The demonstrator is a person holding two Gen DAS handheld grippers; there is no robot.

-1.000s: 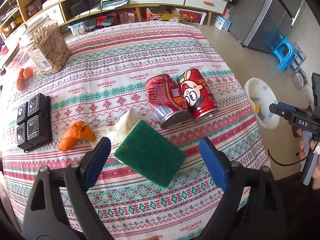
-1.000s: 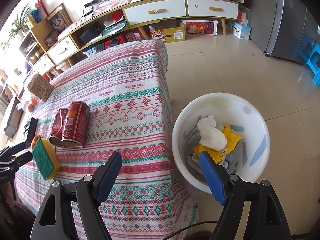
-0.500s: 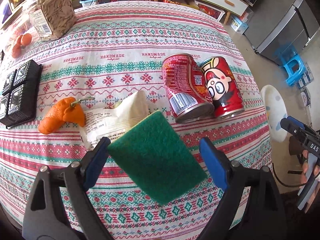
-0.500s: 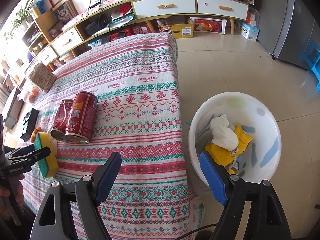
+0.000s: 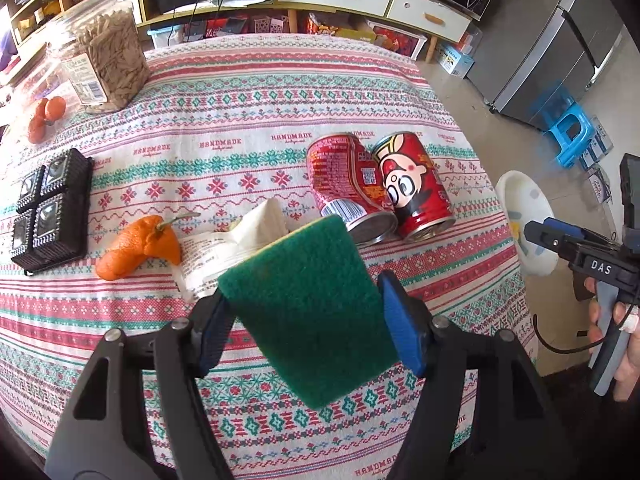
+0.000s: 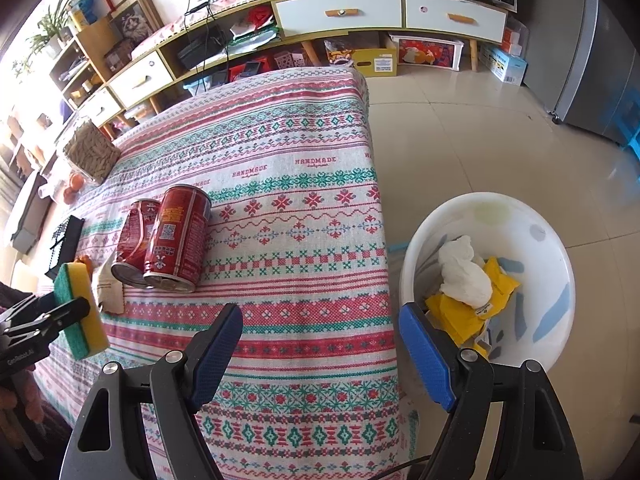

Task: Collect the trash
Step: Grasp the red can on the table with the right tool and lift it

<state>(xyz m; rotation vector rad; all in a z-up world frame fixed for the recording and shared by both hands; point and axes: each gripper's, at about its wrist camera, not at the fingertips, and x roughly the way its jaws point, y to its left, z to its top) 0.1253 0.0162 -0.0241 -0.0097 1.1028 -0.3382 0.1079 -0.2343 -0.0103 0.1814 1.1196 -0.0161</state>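
Note:
My left gripper (image 5: 306, 320) is shut on a green and yellow sponge (image 5: 310, 304) and holds it above the patterned tablecloth (image 5: 240, 120); the sponge also shows in the right wrist view (image 6: 78, 312). Two red cans (image 5: 380, 188) lie side by side beyond it. A white wrapper (image 5: 228, 252) and an orange peel (image 5: 138, 246) lie to the left. My right gripper (image 6: 320, 344) is open and empty, over the table's edge beside the white bin (image 6: 552, 248), which holds a white wad and yellow wrappers.
A black box (image 5: 50, 212) lies at the table's left. A clear jar (image 5: 102, 62) and small oranges (image 5: 46, 116) stand at the far left. A grey fridge (image 5: 560, 40) and a blue stool (image 5: 570, 132) stand on the tiled floor to the right.
My left gripper has closed on the sponge and lifted it off the table. My right gripper has stayed open and shifted slightly toward the table.

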